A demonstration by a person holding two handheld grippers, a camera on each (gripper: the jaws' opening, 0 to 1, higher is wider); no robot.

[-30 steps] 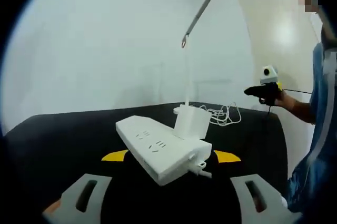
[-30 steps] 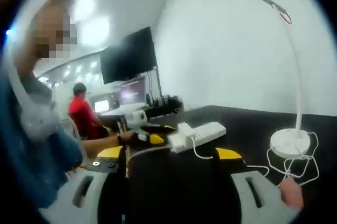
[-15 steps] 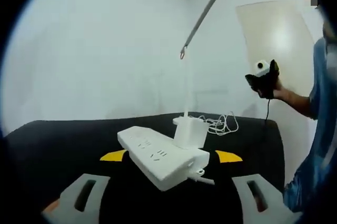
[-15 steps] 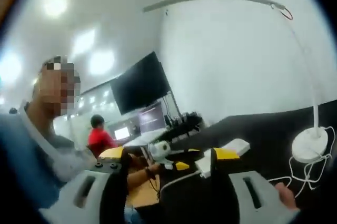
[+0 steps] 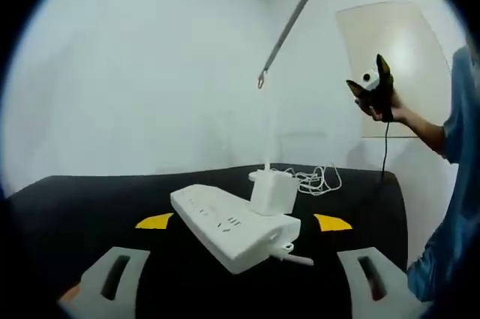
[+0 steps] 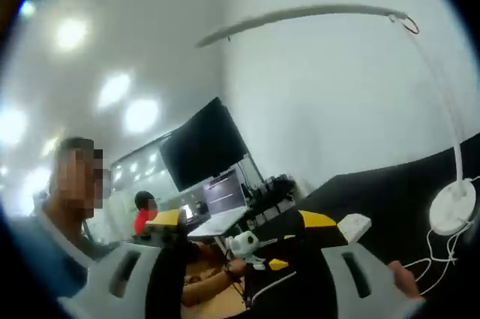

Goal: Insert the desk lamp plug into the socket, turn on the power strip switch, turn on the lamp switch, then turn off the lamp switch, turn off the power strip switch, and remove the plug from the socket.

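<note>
Plug point(image 5: 272, 191) seated in power strip point(image 5: 232, 224) at frame centre, lamp point(image 5: 283, 30) unlit, switching steps apparently remaining; both grippers open, empty.

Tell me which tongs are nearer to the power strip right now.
Left. The left tongs sit low over the table just in front of the power strip. The right tongs are held up in the air, well above and beyond it, past the lamp base.

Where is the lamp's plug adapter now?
In the left gripper view, the white plug adapter sits in the power strip, near its right end, before the lamp base.
</note>
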